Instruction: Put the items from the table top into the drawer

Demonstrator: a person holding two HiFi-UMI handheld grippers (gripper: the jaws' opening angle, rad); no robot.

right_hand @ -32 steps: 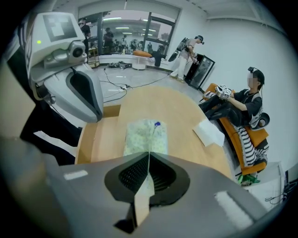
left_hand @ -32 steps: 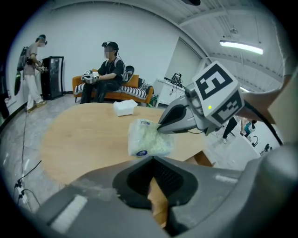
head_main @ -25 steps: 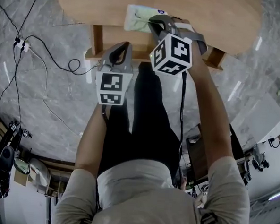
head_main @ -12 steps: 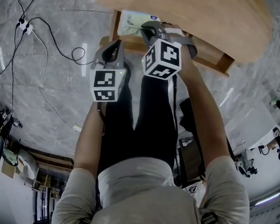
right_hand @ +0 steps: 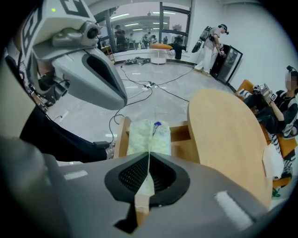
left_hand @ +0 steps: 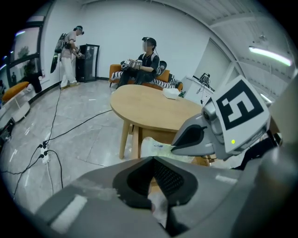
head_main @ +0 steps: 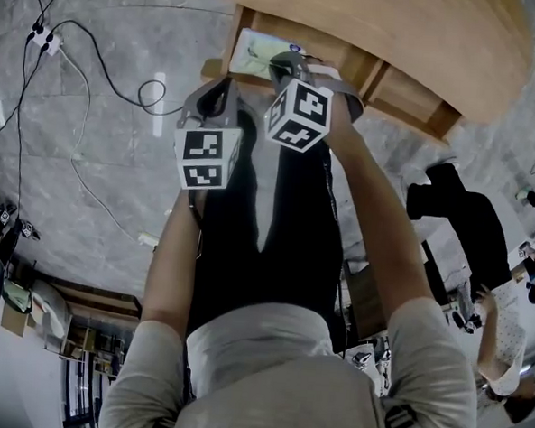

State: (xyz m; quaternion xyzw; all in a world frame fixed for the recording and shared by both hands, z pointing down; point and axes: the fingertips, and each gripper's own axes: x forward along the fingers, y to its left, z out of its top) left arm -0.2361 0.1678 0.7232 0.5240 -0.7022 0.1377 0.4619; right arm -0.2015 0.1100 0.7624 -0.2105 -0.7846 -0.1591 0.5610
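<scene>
My right gripper (head_main: 289, 60) (right_hand: 148, 160) is shut on the thin edge of a pale green tissue pack (head_main: 258, 49) (right_hand: 149, 134). The pack hangs over the left end of the open wooden drawer (head_main: 394, 88) (right_hand: 122, 135) under the round wooden table (head_main: 397, 22) (right_hand: 223, 135). My left gripper (head_main: 227, 85) (left_hand: 152, 160) is just left of it, near the drawer's corner. Its jaws stand together with nothing clearly held. In the left gripper view the pack (left_hand: 156, 145) shows beyond the jaws, with the right gripper (left_hand: 174, 148) on it. A white item (left_hand: 171, 93) lies on the far tabletop.
Black cables (head_main: 96, 62) and a white power strip (head_main: 39, 34) lie on the grey marble floor to the left. A person in black (head_main: 465, 230) stands at the right of the head view. Other people (left_hand: 142, 62) sit or stand across the room.
Both grippers have moved down and toward the drawer, carrying the pack along. The drawer has opened further into view, and a person in black has come in at the right.
</scene>
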